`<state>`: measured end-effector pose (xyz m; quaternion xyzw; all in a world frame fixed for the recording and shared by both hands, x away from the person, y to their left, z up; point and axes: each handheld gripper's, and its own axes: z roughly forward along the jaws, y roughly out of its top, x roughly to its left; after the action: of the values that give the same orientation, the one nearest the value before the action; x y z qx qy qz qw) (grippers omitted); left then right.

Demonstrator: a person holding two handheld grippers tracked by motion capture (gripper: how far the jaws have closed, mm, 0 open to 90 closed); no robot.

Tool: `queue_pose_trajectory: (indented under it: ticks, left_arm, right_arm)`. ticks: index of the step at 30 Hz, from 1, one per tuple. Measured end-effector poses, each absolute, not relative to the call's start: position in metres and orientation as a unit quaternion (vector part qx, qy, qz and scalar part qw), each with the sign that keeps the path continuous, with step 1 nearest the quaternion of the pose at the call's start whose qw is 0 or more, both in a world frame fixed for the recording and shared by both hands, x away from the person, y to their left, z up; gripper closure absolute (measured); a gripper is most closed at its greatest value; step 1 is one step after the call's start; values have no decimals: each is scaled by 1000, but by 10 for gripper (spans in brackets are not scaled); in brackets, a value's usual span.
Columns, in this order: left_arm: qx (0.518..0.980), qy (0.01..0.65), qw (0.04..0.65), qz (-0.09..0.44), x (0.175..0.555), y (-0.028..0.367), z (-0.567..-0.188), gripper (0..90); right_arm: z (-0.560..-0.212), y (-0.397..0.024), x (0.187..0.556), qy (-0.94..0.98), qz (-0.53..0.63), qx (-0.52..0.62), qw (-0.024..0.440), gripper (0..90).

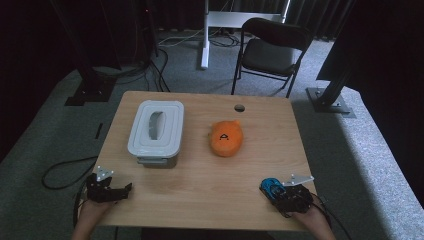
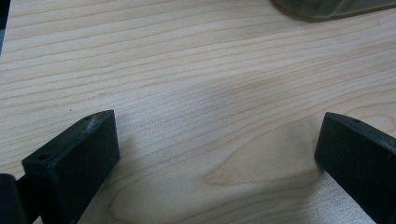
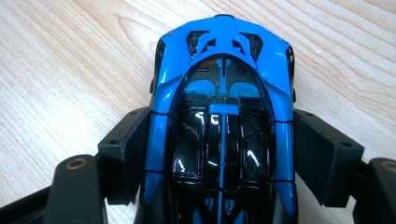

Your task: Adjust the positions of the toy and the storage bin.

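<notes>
A blue and black toy car (image 3: 223, 93) lies nose away between the jaws of my right gripper (image 3: 222, 140), whose pads rest against both of its sides. In the high view that car (image 1: 270, 183) and the right gripper (image 1: 274, 190) are low over the wooden table (image 1: 200, 180) near its front right corner. My left gripper (image 1: 126, 190) sits at the front left corner, open. Its two jaws stand wide apart over bare wood in the left gripper view (image 2: 217, 140).
A grey-white lidded plastic box (image 1: 156, 131) stands at the left middle of the table. An orange plush toy (image 1: 226, 138) lies right of it. A cable hole (image 1: 239, 107) is near the far edge. A black chair (image 1: 270, 50) stands beyond the table.
</notes>
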<state>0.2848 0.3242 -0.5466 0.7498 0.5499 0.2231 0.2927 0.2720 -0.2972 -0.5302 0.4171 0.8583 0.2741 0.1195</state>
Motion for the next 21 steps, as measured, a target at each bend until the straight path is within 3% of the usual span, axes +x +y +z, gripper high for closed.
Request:
queue_pose_trajectory:
  ticks: [21]
  left_arm:
    - [750, 550, 293, 223, 285, 324, -547, 3]
  right_arm:
    - [-510, -303, 278, 836, 321, 431, 112, 211]
